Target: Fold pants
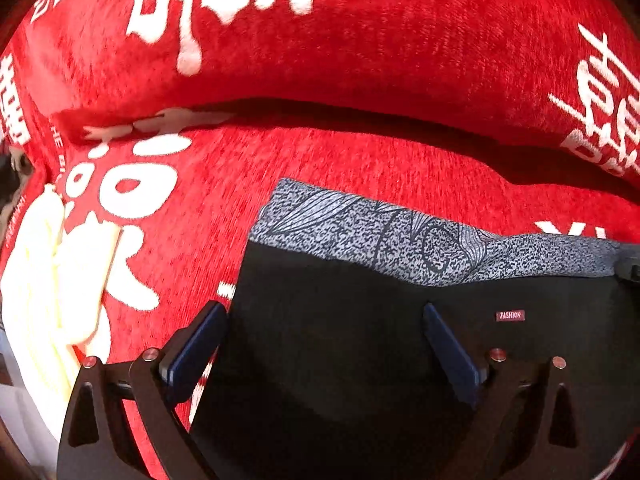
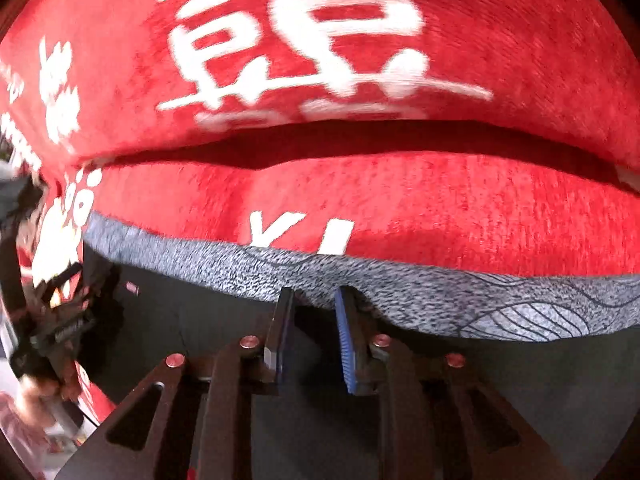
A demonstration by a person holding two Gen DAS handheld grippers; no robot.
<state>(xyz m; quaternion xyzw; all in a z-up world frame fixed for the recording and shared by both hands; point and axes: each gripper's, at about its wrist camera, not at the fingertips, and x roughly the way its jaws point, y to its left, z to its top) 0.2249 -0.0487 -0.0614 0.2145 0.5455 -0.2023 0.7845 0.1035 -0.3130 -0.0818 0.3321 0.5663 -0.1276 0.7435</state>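
Black pants (image 1: 340,340) with a grey patterned waistband (image 1: 400,240) are laid flat on the red sofa seat (image 1: 360,160), waistband toward the backrest (image 1: 360,40). Left gripper (image 1: 324,312) is held wide open over the pants' left edge. Right gripper (image 2: 314,296) is narrowed at the waistband (image 2: 360,292); whether fabric is pinched cannot be told. A cream cloth (image 1: 36,280) is seen left of the pants.

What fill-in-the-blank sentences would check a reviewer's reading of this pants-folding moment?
1. The black pants lie on a ____ cover with white characters.
2. The small label on the pants reads ____.
3. The left gripper's fingers stand wide ____.
4. The waistband near the right gripper is patterned ____.

Missing words: red; FASHION; open; grey
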